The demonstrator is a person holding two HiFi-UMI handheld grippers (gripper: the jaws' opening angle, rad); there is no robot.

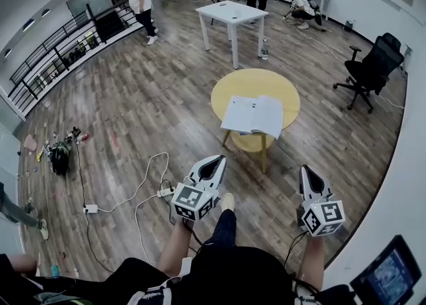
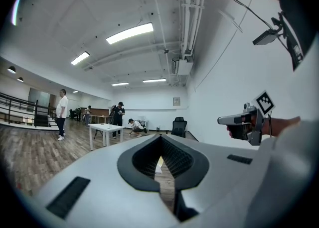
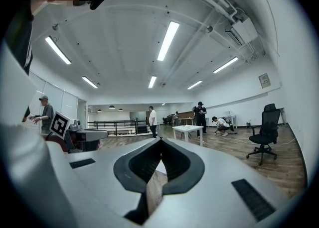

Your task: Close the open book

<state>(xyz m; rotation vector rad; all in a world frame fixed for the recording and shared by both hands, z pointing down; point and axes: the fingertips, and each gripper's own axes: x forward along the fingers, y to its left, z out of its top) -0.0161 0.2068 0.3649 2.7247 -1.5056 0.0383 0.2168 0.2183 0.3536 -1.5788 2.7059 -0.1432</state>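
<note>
An open white book (image 1: 253, 115) lies flat on a small round yellow table (image 1: 255, 84) ahead of me. Both grippers are held level in front of my body, short of the table and touching nothing. My left gripper (image 1: 220, 158) points at the table's near left side, its jaws shut tip to tip with nothing between them. To the right of the table's leg, my right gripper (image 1: 305, 168) is also shut and empty. In the left gripper view a sliver of the book (image 2: 157, 165) shows through the gap below the joined tips (image 2: 160, 137). The right gripper view shows its joined tips (image 3: 160, 141).
A white table (image 1: 231, 12) stands beyond the round one, with a bottle (image 1: 265, 48) by its leg. At the right stands a black office chair (image 1: 376, 64). White cables and a power strip (image 1: 90, 208) lie on the wooden floor at the left. Several people stand far off.
</note>
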